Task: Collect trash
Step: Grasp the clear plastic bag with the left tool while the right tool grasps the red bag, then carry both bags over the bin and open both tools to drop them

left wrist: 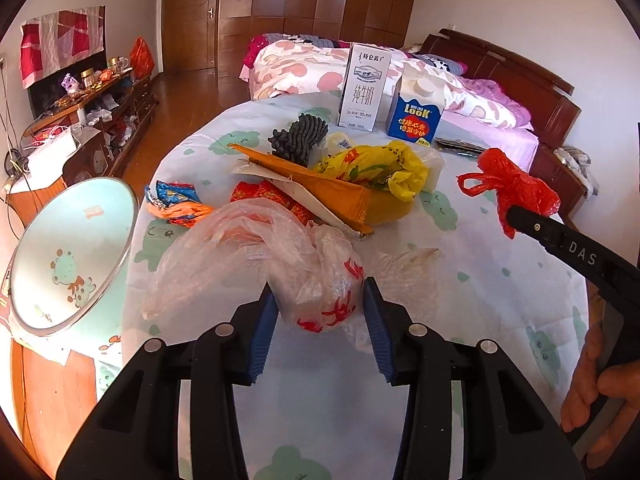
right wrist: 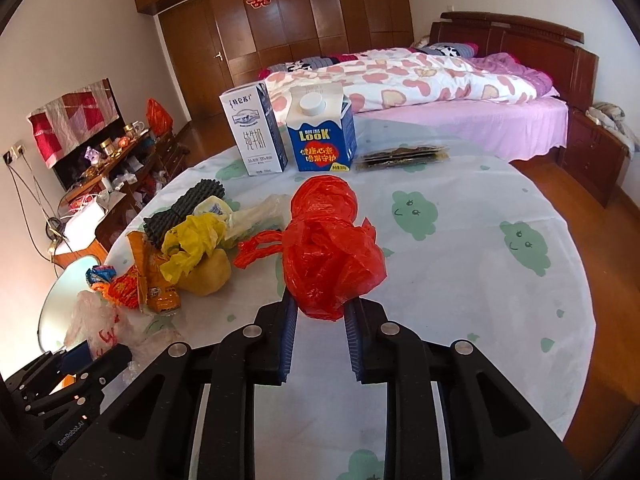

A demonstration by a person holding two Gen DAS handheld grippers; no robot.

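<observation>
My left gripper (left wrist: 320, 296) is shut on a crumpled clear plastic bag with red print (left wrist: 256, 256), which lies on the round table (left wrist: 500, 300); both blue pads press its near end. My right gripper (right wrist: 320, 308) is shut on a bunched red plastic bag (right wrist: 328, 240). In the left wrist view the red bag (left wrist: 516, 188) sits at the tip of the right gripper (left wrist: 516, 214), lifted off the cloth. More trash lies in a heap at mid-table: a yellow bag (left wrist: 384, 168), an orange envelope (left wrist: 320, 178) and snack wrappers (left wrist: 176, 200).
A pale blue bin with a frog print (left wrist: 72, 256) stands open at the table's left edge. A white milk carton (left wrist: 364, 88), a blue LOOK carton (left wrist: 416, 112) and a dark packet (right wrist: 400, 156) stand at the far side. A bed lies behind. A hand (left wrist: 600, 392) holds the right gripper.
</observation>
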